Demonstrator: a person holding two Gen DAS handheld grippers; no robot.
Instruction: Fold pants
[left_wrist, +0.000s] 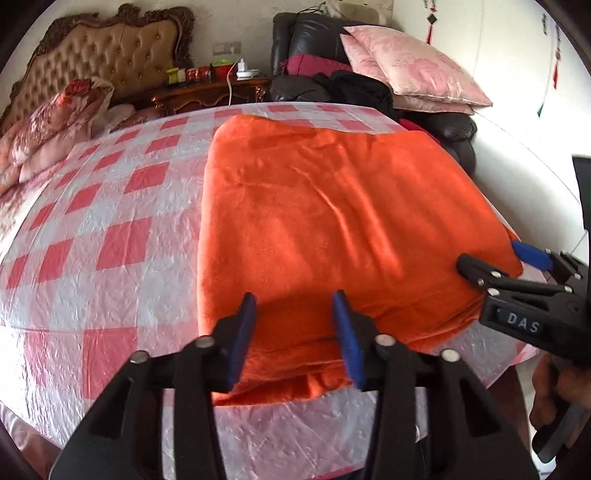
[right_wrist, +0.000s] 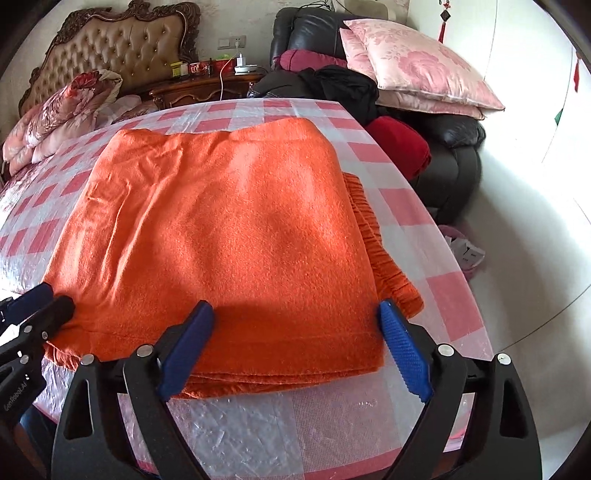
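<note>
Orange pants (left_wrist: 332, 206) (right_wrist: 229, 221) lie folded in a flat stack on a table with a pink-checked plastic cover (left_wrist: 122, 236) (right_wrist: 424, 229). The gathered waistband (right_wrist: 373, 240) sticks out on the stack's right side. My left gripper (left_wrist: 295, 325) stands open over the near edge of the pants, pads apart, with flat cloth between them and no pinch. It also shows at the stack's near left corner (right_wrist: 46, 302). My right gripper (right_wrist: 295, 332) is wide open, straddling the near edge. In the left wrist view it sits at the near right corner (left_wrist: 498, 260).
A black leather sofa (right_wrist: 458, 147) behind the table carries pink pillows (right_wrist: 413, 70), dark clothes (right_wrist: 343, 88) and a red bundle (right_wrist: 402, 147). A bed with a tufted headboard (right_wrist: 122, 48) and a wooden nightstand (right_wrist: 199, 88) stand at the back left. Slippers (right_wrist: 461, 251) lie on the white floor at right.
</note>
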